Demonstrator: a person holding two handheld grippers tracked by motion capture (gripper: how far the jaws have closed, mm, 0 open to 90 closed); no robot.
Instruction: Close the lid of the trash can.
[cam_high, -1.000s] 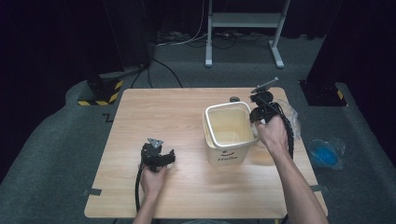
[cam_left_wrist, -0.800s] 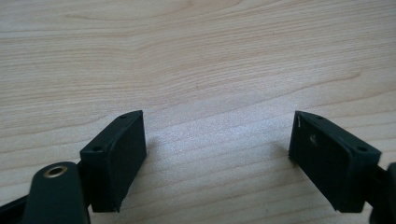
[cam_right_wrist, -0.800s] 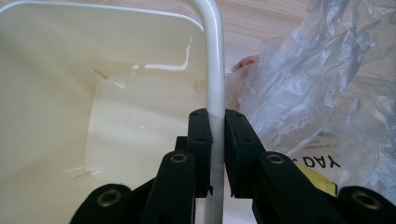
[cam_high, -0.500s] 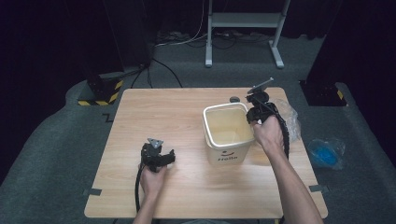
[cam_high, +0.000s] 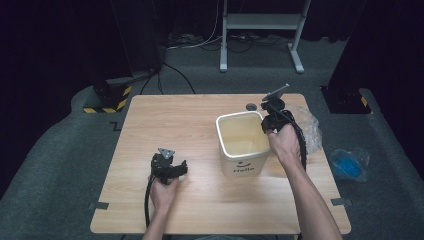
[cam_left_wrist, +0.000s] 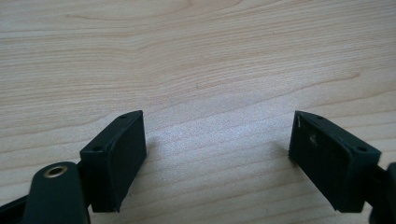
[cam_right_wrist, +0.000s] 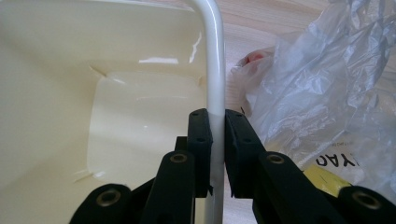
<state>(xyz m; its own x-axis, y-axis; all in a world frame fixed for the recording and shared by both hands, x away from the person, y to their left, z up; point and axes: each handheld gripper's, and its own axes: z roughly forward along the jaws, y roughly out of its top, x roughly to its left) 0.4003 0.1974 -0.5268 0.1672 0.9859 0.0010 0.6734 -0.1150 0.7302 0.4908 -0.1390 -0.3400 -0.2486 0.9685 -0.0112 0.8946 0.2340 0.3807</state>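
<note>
The bin (cam_high: 242, 145) stands upright on the table (cam_high: 165, 120), right of centre. A plastic bag (cam_high: 306, 127) lies on the table just right of the bin, touching or nearly touching its wall. The right gripper (cam_high: 268, 126) sits at the bin's right rim, one jaw inside and one outside, pressed on the wall (cam_right_wrist: 214, 93), with the bag beside it. The left gripper (cam_high: 169, 167) rests on the table left of the bin, well apart from it, jaws wide over bare wood. A blue item (cam_high: 347, 164) lies on the floor right of the table.
</note>
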